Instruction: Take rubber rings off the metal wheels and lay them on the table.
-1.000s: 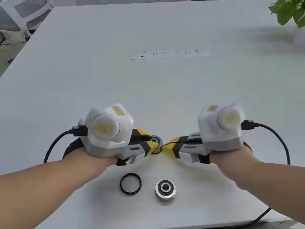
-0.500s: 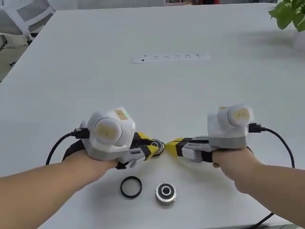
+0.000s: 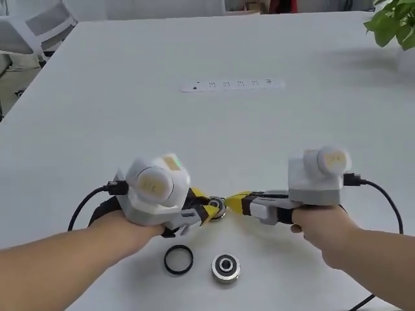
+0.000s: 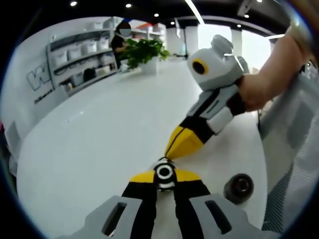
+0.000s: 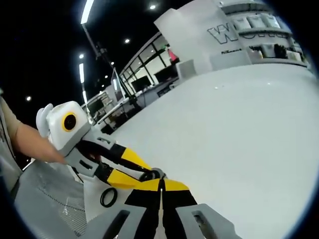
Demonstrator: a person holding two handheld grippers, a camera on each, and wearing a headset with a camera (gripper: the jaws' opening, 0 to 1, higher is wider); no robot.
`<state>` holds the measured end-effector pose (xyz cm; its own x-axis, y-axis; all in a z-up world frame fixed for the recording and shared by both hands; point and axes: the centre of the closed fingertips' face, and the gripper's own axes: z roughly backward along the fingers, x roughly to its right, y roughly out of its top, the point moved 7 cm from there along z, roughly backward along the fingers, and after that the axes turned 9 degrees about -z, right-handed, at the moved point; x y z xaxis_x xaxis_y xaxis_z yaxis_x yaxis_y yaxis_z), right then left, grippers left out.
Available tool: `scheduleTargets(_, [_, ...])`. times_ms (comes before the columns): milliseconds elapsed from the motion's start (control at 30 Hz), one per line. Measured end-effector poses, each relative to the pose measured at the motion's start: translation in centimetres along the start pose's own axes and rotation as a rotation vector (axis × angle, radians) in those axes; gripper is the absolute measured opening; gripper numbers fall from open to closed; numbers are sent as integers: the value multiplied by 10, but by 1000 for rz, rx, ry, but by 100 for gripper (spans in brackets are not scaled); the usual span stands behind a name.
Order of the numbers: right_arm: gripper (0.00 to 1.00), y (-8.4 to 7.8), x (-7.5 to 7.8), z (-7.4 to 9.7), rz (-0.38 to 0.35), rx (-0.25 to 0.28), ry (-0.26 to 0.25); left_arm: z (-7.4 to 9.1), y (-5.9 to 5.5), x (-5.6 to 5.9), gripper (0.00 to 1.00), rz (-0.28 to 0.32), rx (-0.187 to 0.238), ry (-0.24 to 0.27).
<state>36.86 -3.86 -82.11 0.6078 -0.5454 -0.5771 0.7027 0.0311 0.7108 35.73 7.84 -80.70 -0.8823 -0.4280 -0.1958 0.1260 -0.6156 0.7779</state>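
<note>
My left gripper (image 3: 206,211) (image 4: 165,175) is shut on a small metal wheel (image 3: 216,207) (image 4: 165,174) (image 5: 154,174) that carries a black rubber ring, and holds it just above the table. My right gripper (image 3: 231,199) (image 5: 160,182) comes in from the right (image 4: 170,149). Its jaws are shut, and they pinch the rubber at the wheel's rim. A loose rubber ring (image 3: 178,259) (image 5: 108,196) lies on the table in front of the left hand. A bare metal wheel (image 3: 225,267) (image 4: 239,186) stands beside it.
The white table (image 3: 214,129) stretches far ahead. A white power strip (image 3: 232,85) lies in the middle of it, and a green plant (image 3: 392,23) (image 4: 142,51) stands at the far right corner. Black cables trail from both grippers. The table's near edge is close behind the hands.
The view has tipped, so both hands sit lower in the picture. The right gripper has drawn slightly to the right of the wheel. The loose ring and the bare wheel have not moved.
</note>
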Motion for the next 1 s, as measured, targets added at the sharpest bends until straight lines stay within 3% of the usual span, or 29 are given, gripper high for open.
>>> scheduleTargets(300, [0,0,-2,1,-36,-7,14,0,0,1,12,-13,0,11])
scheduleTargets(1000, [0,-2,-7,2,-20,-25,14,0,1,3,12,-9,-7,13])
